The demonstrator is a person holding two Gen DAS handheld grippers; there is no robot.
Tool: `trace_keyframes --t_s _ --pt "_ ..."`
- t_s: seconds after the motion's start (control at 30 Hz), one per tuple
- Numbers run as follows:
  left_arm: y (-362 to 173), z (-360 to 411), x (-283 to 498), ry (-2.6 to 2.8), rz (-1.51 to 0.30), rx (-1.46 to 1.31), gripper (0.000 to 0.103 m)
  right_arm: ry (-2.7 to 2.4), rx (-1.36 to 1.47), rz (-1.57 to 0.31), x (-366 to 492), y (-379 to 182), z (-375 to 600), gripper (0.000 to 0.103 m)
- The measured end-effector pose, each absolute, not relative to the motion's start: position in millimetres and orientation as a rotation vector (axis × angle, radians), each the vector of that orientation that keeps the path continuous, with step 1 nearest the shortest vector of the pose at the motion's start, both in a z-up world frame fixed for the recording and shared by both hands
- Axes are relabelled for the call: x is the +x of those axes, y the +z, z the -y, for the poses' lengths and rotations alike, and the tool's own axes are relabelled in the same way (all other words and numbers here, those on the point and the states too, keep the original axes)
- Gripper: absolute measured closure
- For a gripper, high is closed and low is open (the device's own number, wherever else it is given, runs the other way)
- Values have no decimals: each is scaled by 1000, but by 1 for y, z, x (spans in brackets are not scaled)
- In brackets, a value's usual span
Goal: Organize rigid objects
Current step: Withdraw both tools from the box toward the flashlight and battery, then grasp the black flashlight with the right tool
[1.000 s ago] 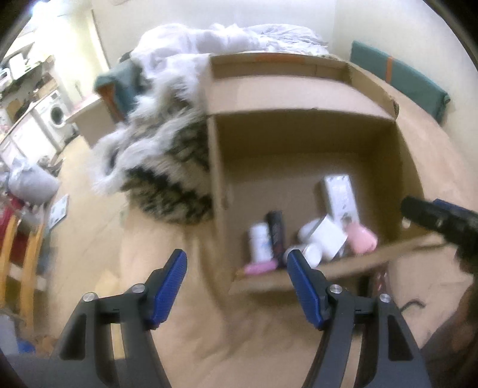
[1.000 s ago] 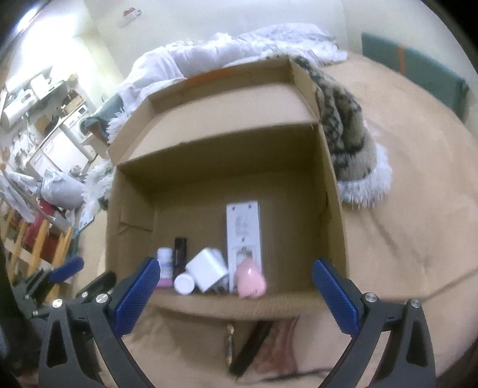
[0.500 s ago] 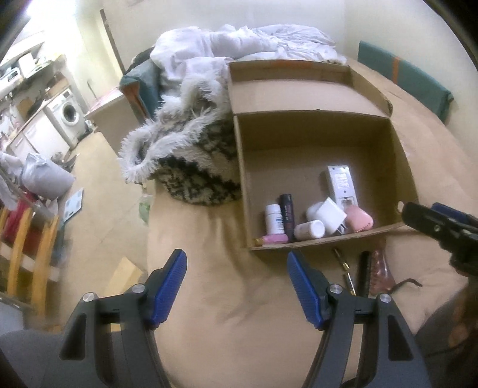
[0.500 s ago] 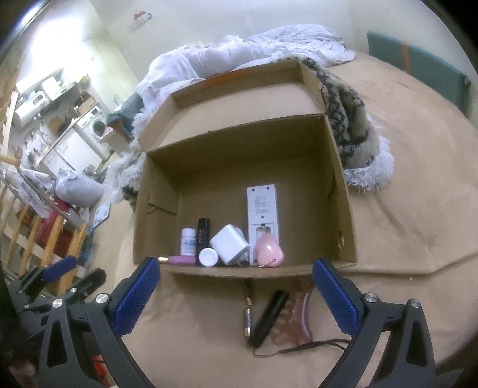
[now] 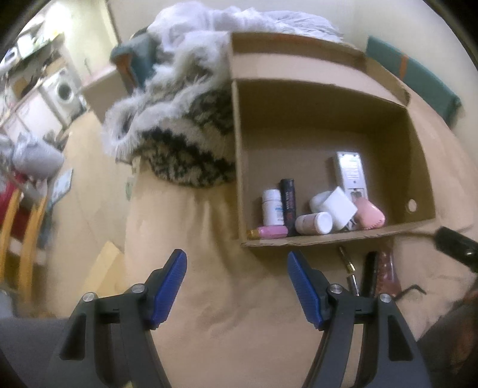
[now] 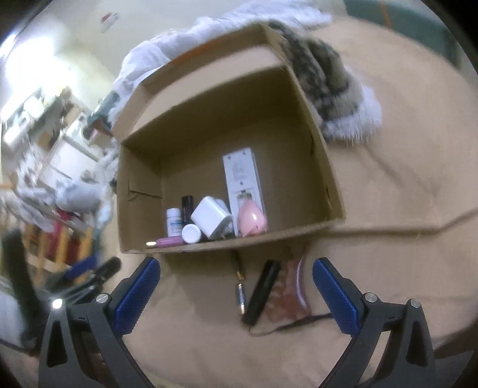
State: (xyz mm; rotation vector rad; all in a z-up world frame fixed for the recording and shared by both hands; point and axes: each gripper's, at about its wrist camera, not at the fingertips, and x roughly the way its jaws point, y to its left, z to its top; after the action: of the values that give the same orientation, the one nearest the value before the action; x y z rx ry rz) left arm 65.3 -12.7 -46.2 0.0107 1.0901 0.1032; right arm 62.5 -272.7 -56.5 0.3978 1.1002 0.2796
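An open cardboard box (image 5: 328,116) (image 6: 313,143) sits on a tan bedcover. Along its near wall lie a white pill bottle (image 5: 272,206), a black tube (image 5: 288,201), a pink tube (image 5: 270,232), a small white jar (image 6: 191,233), a white charger (image 6: 210,219), a pink case (image 6: 251,221) and a white remote (image 6: 242,173). In front of the box lie a black tube (image 6: 263,291), a gold pen (image 6: 240,283) and a reddish comb (image 6: 288,295). My left gripper (image 5: 237,280) is open and empty before the box's left corner. My right gripper (image 6: 236,289) is open and empty over these loose items.
A furry patterned blanket (image 5: 179,143) lies against the box's left side, with white bedding (image 5: 239,21) behind. A thin black cord (image 6: 298,322) lies near the comb. The bed's left edge drops to the floor, with a washing machine (image 5: 64,89) beyond.
Both grippers have pulled back from the box, so the loose items in front of it came into view. Both stayed open and empty.
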Motion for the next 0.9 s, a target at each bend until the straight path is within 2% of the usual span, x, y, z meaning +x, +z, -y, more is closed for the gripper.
trace_keyframes --t_s 0.2,0.23,0.27,0.3,0.37,0.43,0.7,0.77,0.9 --pt "-55 -4 67 178 -1139 -94 36 243 488 -1181 68 -83 288 0" --pt "-54 -6 66 175 -1138 -103 36 248 491 -1201 70 -88 286 5" --pt "-53 -6 66 176 -1135 -106 36 255 492 -1218 71 -92 283 21" --pt "-52 -6 66 175 -1132 -106 36 266 503 -1243 73 -99 280 29" --pt "-51 -3 66 160 -1131 -101 36 292 532 -1296 76 -112 274 57" --pt "-50 -1 65 146 -1136 -97 36 299 524 -1355 79 -125 265 64" --pt "-48 3 66 112 -1148 -117 36 244 411 -1467 85 -159 240 70" --pt "-46 4 66 105 -1146 -127 36 235 404 -1483 87 -167 235 75" --pt "-48 9 67 98 -1148 -107 36 205 359 -1466 90 -175 226 79"
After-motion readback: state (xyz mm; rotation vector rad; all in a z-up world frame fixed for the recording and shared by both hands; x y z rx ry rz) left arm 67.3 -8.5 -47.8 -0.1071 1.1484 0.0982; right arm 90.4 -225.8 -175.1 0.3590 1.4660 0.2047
